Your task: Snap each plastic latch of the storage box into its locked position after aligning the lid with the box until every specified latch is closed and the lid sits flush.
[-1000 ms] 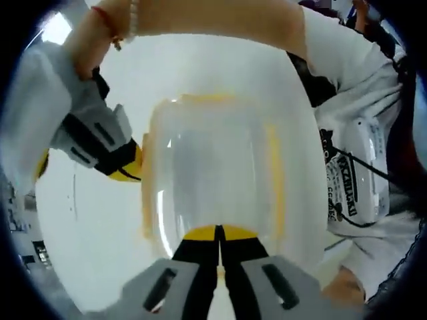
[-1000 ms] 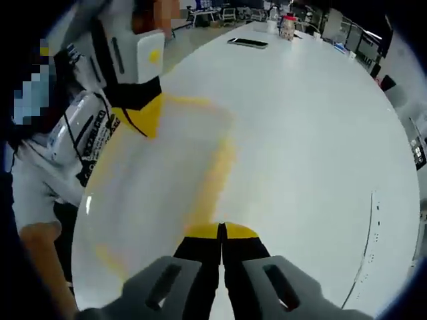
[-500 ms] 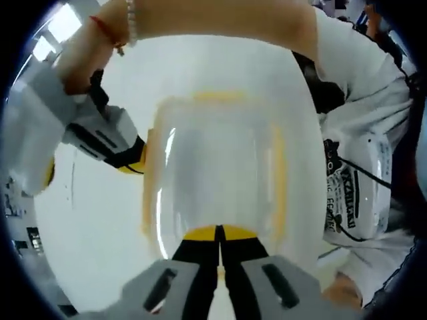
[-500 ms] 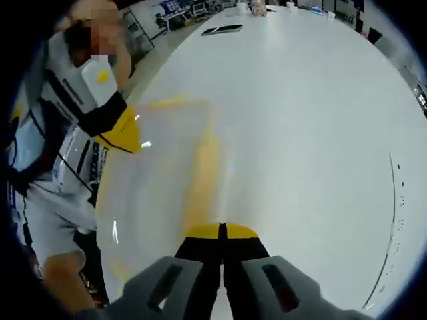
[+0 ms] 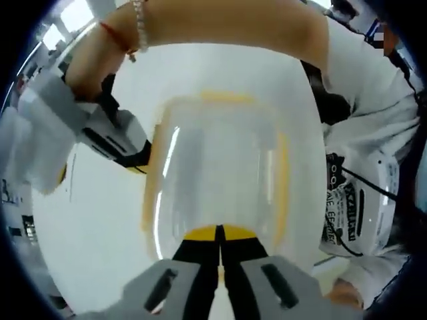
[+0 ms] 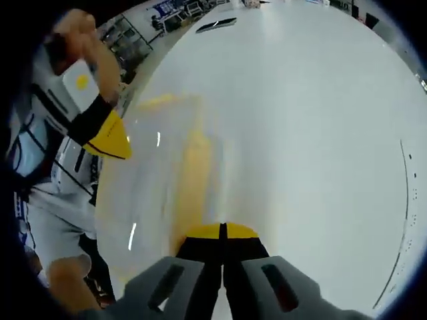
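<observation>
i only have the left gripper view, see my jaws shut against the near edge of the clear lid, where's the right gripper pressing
Observer: The right gripper has its jaws shut at a long side of the lid, by the yellow seal strip.
Operator: anything else on the table past the box
Observer: Yes, a dark flat object lies near the far end of the white table.
Operator: where's my gripper from over there
Observer: The left gripper meets the lid's edge at that view's left, yellow tips on the plastic.
</observation>
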{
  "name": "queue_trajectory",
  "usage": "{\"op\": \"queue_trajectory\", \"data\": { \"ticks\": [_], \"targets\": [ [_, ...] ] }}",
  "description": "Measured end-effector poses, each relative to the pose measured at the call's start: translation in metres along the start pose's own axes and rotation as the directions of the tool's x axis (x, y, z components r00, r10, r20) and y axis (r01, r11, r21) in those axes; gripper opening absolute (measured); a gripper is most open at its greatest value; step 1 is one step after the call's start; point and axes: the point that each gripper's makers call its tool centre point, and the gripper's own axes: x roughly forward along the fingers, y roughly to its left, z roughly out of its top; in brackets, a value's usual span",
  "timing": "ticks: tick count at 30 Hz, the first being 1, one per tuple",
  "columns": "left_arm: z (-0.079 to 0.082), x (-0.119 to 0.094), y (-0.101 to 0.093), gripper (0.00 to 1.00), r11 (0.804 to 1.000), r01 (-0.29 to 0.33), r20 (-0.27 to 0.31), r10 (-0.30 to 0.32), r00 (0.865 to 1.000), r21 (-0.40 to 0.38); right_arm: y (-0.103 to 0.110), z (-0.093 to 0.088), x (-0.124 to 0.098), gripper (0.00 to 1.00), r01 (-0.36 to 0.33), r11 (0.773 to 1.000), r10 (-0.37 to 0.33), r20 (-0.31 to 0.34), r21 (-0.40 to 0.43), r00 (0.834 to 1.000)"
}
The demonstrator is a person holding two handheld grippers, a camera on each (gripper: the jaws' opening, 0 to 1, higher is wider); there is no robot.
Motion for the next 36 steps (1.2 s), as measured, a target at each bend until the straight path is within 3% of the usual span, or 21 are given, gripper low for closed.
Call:
{"op": "queue_trajectory", "data": {
  "ticks": [10,12,25,27,29,36],
  "targets": [
    [-0.002,-0.004,-0.002,0.0,1.0,-0.001,-0.038,0.001,0.999,0.0,0.0,0.005,0.007,0.0,0.002,1.0,-0.002,0.037,0.012,0.999],
    [-0.003,-0.004,-0.004,0.0,1.0,0.0,-0.037,0.0,0.999,-0.002,-0.001,0.005,0.011,0.0,-0.035,0.996,0.032,0.039,0.078,0.999],
    [-0.005,-0.005,-0.011,0.0,1.0,0.026,-0.039,-0.027,0.999,-0.013,0.006,0.006,0.015,0.0,-0.081,0.989,0.07,0.087,0.126,0.994],
    [-0.005,-0.005,-0.013,0.0,1.0,0.025,-0.035,-0.025,0.999,-0.002,0.005,0.007,0.015,0.0,-0.068,0.991,0.058,0.095,0.112,0.994],
    [-0.004,-0.006,-0.012,0.0,0.999,0.004,-0.039,-0.002,0.999,0.051,0.0,0.011,0.011,0.0,0.004,0.999,-0.009,0.12,0.042,0.993],
    [-0.004,-0.005,-0.009,0.0,0.999,-0.001,-0.044,0.003,0.999,0.041,0.004,0.008,-0.009,0.0,0.078,0.995,-0.073,0.083,-0.059,0.994]
  ]
}}
